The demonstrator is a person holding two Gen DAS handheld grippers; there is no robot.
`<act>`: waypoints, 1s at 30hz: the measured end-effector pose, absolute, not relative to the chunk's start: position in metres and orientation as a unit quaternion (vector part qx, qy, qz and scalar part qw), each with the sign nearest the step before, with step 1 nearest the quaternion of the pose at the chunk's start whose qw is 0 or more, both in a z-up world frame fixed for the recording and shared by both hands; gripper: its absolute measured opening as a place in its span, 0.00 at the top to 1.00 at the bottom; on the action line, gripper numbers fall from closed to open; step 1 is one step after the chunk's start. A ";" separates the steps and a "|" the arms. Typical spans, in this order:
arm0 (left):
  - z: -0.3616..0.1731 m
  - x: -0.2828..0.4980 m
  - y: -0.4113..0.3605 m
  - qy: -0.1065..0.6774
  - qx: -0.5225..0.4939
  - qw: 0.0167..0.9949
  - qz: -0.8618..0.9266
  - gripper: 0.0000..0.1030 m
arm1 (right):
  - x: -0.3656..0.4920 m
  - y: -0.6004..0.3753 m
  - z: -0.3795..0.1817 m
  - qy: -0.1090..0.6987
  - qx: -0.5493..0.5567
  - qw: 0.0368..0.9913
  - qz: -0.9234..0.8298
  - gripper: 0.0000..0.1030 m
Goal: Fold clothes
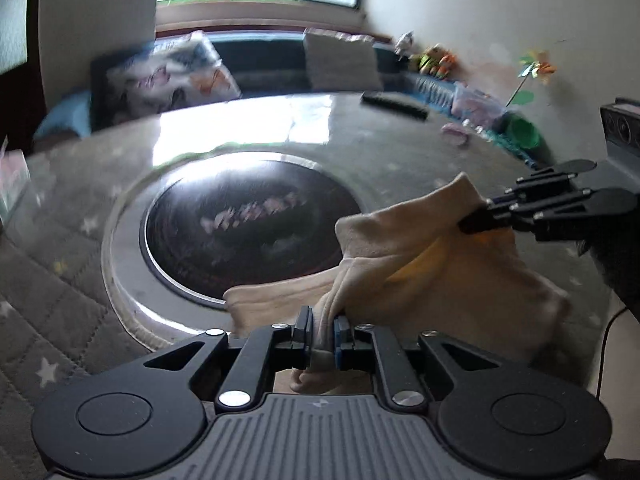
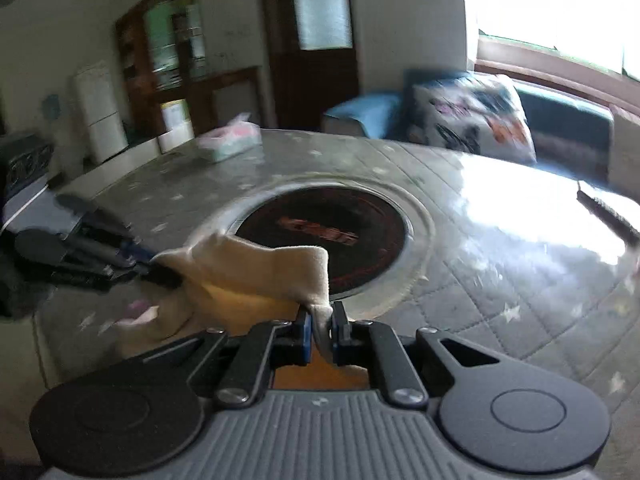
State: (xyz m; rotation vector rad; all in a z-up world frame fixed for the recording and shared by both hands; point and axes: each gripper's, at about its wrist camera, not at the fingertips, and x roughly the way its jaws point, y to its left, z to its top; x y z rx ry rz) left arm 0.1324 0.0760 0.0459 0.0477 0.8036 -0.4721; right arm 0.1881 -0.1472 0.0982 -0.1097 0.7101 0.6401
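A cream garment (image 1: pixel 420 264) with an orange inner side hangs stretched between both grippers, above a round table (image 1: pixel 68 240) with a grey quilted star cover. My left gripper (image 1: pixel 322 336) is shut on a bunched edge of the cloth. Off to the right in the same view, my right gripper (image 1: pixel 476 216) pinches another corner. In the right wrist view the right gripper (image 2: pixel 322 332) is shut on a fold of the garment (image 2: pixel 260 268), and the left gripper (image 2: pixel 160 270) holds its far end at the left. The lower part of the garment is hidden behind the gripper bodies.
A black round hob (image 1: pixel 256 236) sits in the table's middle. A dark remote (image 1: pixel 394 106) and a small pink item (image 1: pixel 454 132) lie at the far edge. A tissue box (image 2: pixel 230 142) stands at the far left. A sofa with a patterned cushion (image 1: pixel 172 76) is beyond.
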 end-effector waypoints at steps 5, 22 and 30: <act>0.039 0.148 0.095 0.401 -0.004 0.893 -0.203 0.77 | 0.212 -0.141 0.060 0.368 -0.039 0.884 0.285 0.84; 0.075 0.135 0.076 0.354 -0.025 0.908 -0.221 0.78 | 0.197 -0.135 0.077 0.341 -0.026 0.896 0.283 0.78; 0.046 0.167 0.040 0.392 -0.038 0.884 -0.251 0.81 | 0.214 -0.110 0.057 0.365 -0.032 0.890 0.273 0.78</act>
